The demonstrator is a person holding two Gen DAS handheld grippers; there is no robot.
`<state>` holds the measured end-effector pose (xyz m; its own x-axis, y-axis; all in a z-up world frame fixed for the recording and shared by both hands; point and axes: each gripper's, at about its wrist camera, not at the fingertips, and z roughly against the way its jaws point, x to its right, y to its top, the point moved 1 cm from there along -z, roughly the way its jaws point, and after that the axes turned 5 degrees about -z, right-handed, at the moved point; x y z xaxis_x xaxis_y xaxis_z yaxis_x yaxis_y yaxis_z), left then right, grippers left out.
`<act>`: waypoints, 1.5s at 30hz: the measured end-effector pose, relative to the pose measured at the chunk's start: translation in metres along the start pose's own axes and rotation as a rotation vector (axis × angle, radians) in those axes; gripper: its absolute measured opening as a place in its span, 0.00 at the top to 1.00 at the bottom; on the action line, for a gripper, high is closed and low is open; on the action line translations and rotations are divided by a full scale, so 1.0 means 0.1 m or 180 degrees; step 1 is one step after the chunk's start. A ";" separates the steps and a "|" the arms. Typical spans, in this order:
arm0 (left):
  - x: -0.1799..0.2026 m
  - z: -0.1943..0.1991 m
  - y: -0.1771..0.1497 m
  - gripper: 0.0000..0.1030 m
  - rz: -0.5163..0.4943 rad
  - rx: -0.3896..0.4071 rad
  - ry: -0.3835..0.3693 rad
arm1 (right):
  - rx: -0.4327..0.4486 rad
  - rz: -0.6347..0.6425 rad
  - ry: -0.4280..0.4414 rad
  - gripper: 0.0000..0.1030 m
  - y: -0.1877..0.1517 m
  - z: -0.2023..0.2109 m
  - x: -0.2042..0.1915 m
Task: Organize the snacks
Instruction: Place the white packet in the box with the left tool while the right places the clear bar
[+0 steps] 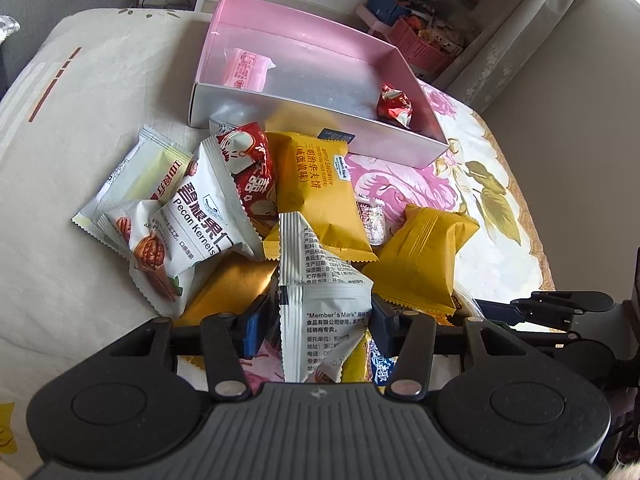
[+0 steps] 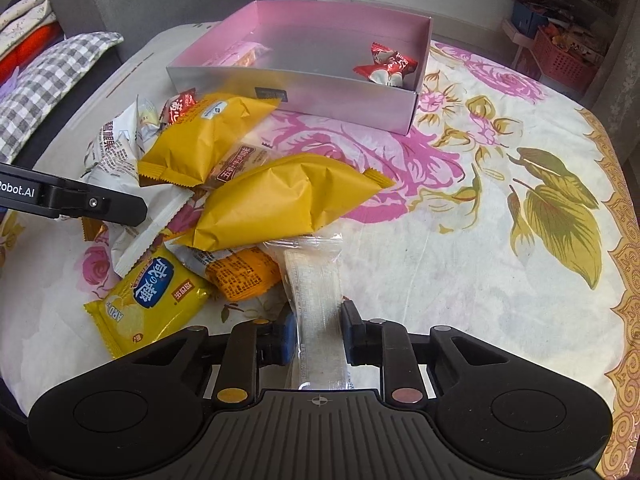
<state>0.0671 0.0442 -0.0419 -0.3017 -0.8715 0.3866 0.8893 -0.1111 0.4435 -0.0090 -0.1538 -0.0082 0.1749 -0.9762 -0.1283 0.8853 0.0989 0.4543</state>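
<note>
With my right gripper (image 2: 319, 330) clamped on the clear sachet (image 2: 316, 280) at the near edge of the pile on the worktop (image 2: 500, 240), I should lift straight up before carrying it to the pink box (image 2: 352, 92) beyond, so the yellow bags (image 2: 280, 200) stay put. My left gripper (image 1: 316, 320) has its fingers pressed on a white packet (image 1: 320, 292). Legible print: "Pecan Kernels", "Member's Mark".

A heap of snack packets (image 2: 224, 184) is spread on the cloth-covered table (image 2: 500, 280) just before the open box (image 2: 304, 92), in which two packets are lodged at opposite ends.
</note>
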 end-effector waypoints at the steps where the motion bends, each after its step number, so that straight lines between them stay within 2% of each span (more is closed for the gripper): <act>1: 0.00 0.01 0.00 0.54 -0.0004 0.0010 -0.0002 | 0.0001 -0.0021 0.0010 0.80 0.01 0.01 0.01; 6: 0.03 0.10 0.03 0.54 -0.0024 0.0074 -0.0051 | 0.0028 -0.0142 0.0091 0.81 0.05 0.07 0.08; 23: 0.18 0.36 0.21 0.54 -0.0076 0.0420 -0.0175 | 0.0484 -0.0509 0.0362 0.82 0.34 0.51 0.30; 36: 0.11 0.30 0.55 0.54 0.0122 0.0695 -0.0044 | 0.0585 -0.0917 0.0494 0.82 0.79 0.35 0.41; 45: -0.01 0.03 0.84 0.54 0.0353 0.0936 0.0137 | 0.0765 -0.1146 0.0540 0.82 1.08 0.09 0.45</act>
<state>0.1413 0.0371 -0.0020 -0.1880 -0.8907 0.4138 0.7766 0.1232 0.6179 0.0908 -0.1888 0.0431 -0.0396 -0.8929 -0.4485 0.7811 -0.3075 0.5434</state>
